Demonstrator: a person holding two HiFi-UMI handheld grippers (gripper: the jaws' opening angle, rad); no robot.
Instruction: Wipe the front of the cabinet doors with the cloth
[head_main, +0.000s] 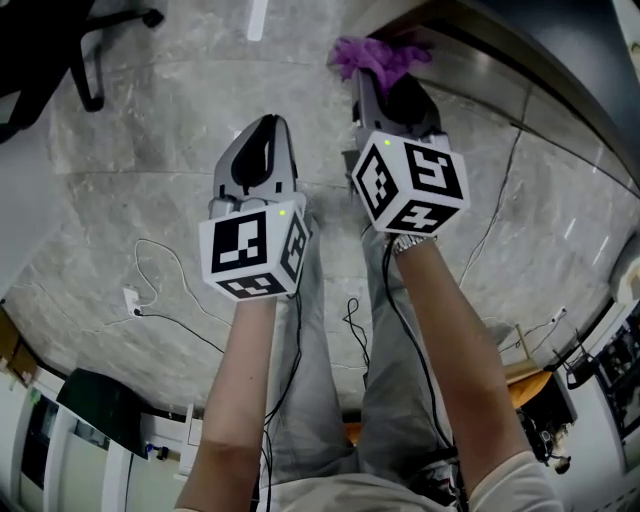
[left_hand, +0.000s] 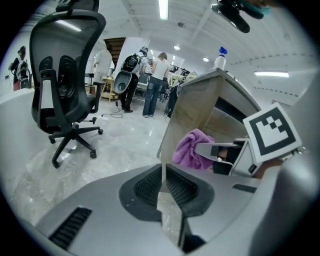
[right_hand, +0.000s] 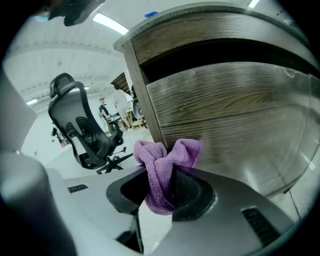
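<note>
A purple cloth (head_main: 375, 55) is bunched between the jaws of my right gripper (head_main: 385, 78), which is shut on it. In the right gripper view the cloth (right_hand: 164, 167) sticks up out of the right gripper (right_hand: 162, 187) just in front of the wood-grain cabinet door (right_hand: 230, 115), close to its left edge; contact is not clear. My left gripper (head_main: 263, 130) hangs to the left and slightly behind, shut with nothing in it. From the left gripper (left_hand: 162, 172) I see the cloth (left_hand: 190, 147) and the cabinet's side (left_hand: 192, 107).
A black office chair (left_hand: 62, 75) stands on the marble floor (head_main: 150, 130) to the left. A spray bottle (left_hand: 220, 57) sits on top of the cabinet. People (left_hand: 152, 82) stand far back. Cables (head_main: 160, 280) trail over the floor near my legs.
</note>
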